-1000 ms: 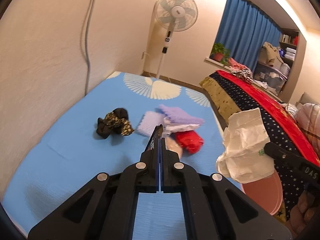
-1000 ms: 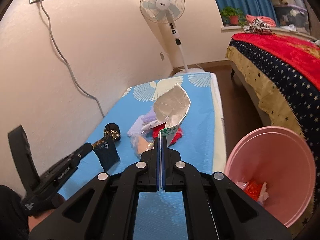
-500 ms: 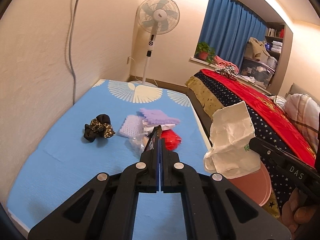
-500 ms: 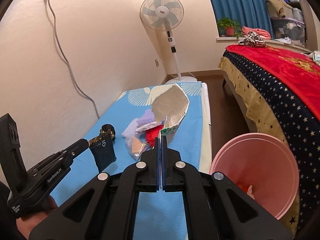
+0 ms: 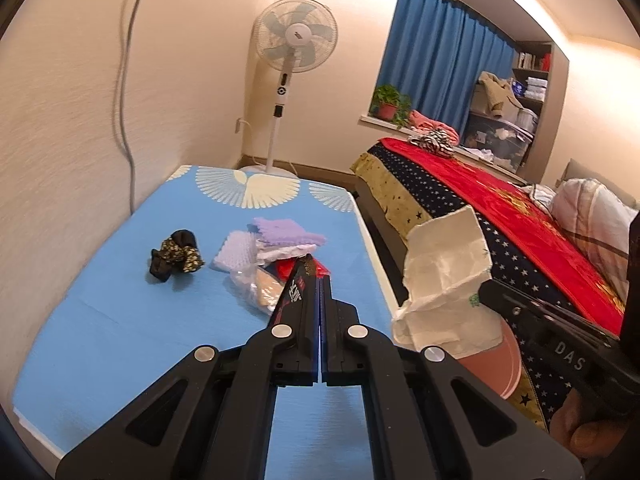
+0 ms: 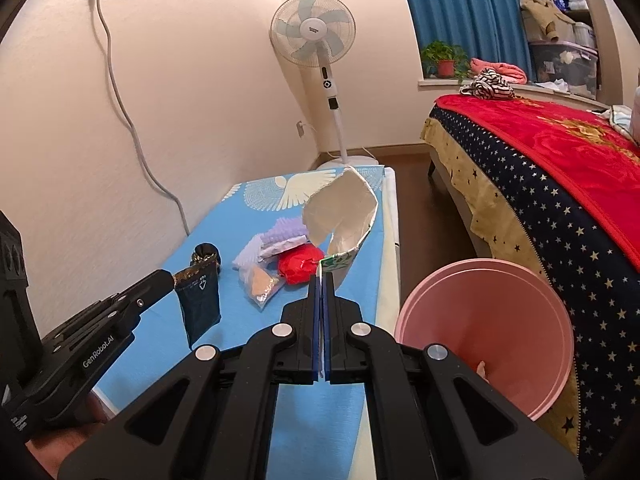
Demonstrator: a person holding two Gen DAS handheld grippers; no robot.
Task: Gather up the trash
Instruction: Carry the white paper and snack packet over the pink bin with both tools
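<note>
The left gripper (image 6: pixel 173 279) pinches a dark wrapper (image 6: pixel 199 304); the right gripper (image 6: pixel 321 277) clamps crumpled white paper (image 6: pixel 344 216) beside the pink bin (image 6: pixel 486 340). Both have risen off the blue surface (image 5: pixel 120 320) since earlier.
</note>
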